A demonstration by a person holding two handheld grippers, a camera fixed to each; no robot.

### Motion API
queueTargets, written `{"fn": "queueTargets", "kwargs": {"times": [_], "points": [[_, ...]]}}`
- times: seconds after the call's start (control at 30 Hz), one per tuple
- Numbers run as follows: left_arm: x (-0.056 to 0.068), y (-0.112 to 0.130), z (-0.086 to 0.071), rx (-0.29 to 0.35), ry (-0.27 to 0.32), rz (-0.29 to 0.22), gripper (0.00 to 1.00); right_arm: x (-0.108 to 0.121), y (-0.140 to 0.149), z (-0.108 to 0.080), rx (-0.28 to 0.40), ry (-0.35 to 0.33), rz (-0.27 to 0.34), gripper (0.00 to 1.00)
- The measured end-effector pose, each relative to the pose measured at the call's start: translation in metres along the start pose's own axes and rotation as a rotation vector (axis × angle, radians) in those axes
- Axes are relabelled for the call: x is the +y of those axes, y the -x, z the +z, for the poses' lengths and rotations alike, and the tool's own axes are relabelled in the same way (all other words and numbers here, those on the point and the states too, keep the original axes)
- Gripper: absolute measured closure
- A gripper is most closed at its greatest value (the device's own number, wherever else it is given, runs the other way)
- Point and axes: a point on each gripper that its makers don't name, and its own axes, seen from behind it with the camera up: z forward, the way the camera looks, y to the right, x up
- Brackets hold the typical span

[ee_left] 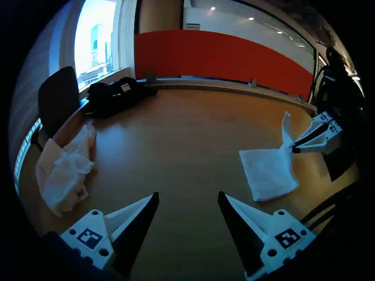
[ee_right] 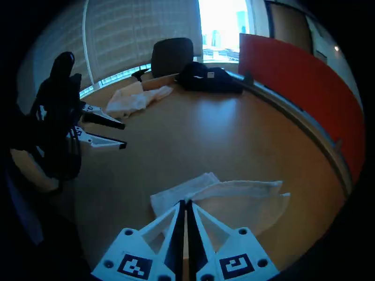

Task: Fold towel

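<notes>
Towel [ee_right: 234,201] thin, limp, light; R gripper [ee_right: 185,203] pinches 1 edge, lifted; L gripper [ee_left: 187,194] released; grab opp. corner next.

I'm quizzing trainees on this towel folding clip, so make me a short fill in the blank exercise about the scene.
The right gripper is ___ on the white towel.
The left gripper hangs ___ over the wooden table, holding nothing.
The bag near the window is ___ in colour.
Missing words: shut, open, black.
</notes>
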Motion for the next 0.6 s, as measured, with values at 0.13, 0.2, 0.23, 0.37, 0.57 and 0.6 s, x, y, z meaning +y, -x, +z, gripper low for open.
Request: {"fn": "queueTargets", "kwargs": {"times": [0.13,0.2,0.23,0.37,0.57,0.6], "points": [[-0.001,0.003,-0.001,-0.003,-0.003,-0.004,0.07,-0.005,0.000,0.006,-0.007,-0.015,-0.004,0.92],[-0.002,0.004,-0.001,-0.005,-0.004,-0.005,0.07,-0.007,0.000,0.008,-0.010,-0.022,-0.006,0.92],[-0.002,0.004,-0.001,-0.005,-0.004,-0.005,0.07,-0.008,0.000,0.009,-0.011,-0.024,-0.006,0.92],[-0.002,0.005,0.000,-0.005,-0.005,-0.005,0.07,-0.013,0.003,0.013,-0.019,-0.038,-0.005,0.92],[-0.002,0.006,0.000,-0.007,-0.008,-0.006,0.07,-0.016,0.011,0.021,-0.032,-0.045,0.008,0.72],[-0.002,0.006,0.000,-0.008,-0.008,-0.006,0.07,-0.017,0.012,0.022,-0.033,-0.047,0.012,0.63]]}}
